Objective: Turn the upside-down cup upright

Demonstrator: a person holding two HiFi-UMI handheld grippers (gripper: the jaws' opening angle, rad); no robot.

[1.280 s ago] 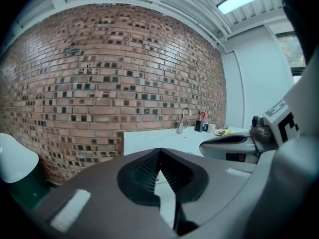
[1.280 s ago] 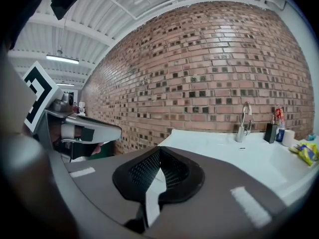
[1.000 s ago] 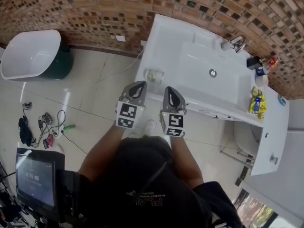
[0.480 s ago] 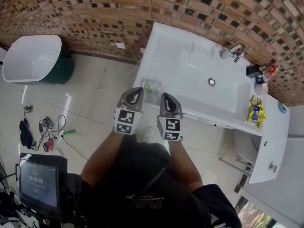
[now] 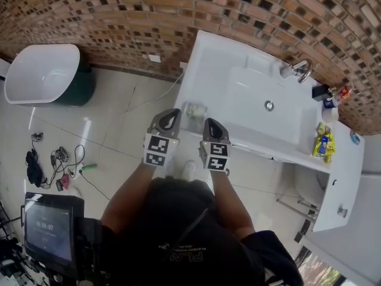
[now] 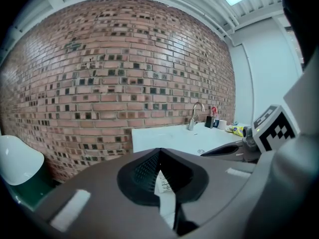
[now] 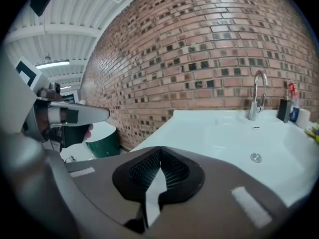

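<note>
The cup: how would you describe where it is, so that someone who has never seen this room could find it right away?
Find the long white washbasin counter against the brick wall, then go to its front corner at the end away from the tap. The cup stands alone there, small and see-through, while the bottles and the yellow packet crowd the opposite end.
</note>
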